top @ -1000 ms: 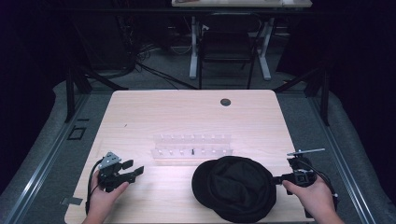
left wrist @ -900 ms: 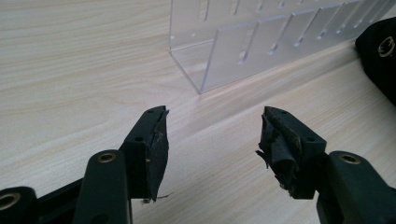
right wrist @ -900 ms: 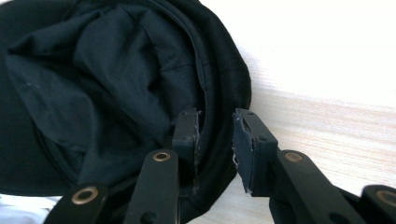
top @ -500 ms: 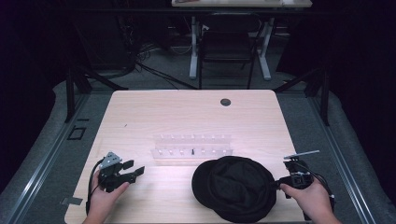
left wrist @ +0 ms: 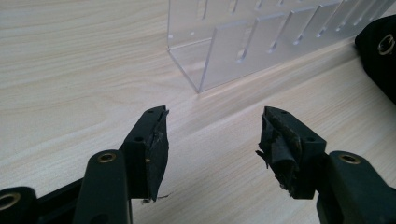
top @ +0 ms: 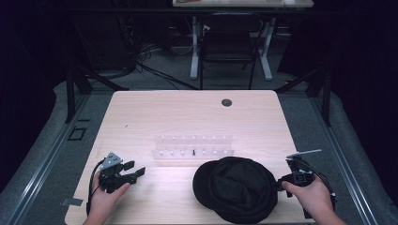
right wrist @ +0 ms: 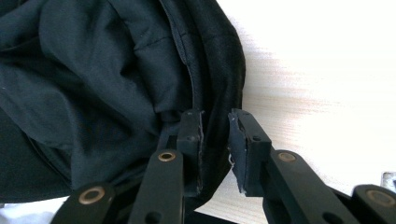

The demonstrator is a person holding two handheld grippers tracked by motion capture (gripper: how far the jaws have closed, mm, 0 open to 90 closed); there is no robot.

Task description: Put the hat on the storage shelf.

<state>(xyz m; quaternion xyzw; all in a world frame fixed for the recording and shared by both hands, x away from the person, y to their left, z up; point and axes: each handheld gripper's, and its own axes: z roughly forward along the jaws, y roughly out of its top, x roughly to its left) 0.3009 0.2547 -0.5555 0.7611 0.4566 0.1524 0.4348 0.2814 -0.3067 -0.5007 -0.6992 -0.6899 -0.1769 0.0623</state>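
A black fabric hat [top: 237, 187] lies on the near right of the table, and its edge shows in the left gripper view [left wrist: 380, 46]. My right gripper [top: 278, 184] is at the hat's right rim. In the right gripper view the hat [right wrist: 93, 70] has its rim between the jaws of the right gripper [right wrist: 215, 116], one jaw inside and one outside. These jaws have just been closing and stand narrowly open around the rim. My left gripper [top: 135, 168] rests at the near left, open and holding nothing [left wrist: 212, 123].
A clear plastic slotted rack [top: 193, 149] stands mid-table behind the hat, close ahead of the left gripper [left wrist: 261, 42]. A small dark round hole [top: 226, 102] sits near the wooden table's [top: 187, 117] far edge. A chair and desk legs stand beyond.
The right hand has shifted slightly toward the near edge, staying at the hat's right rim. The left hand and gripper have not moved.
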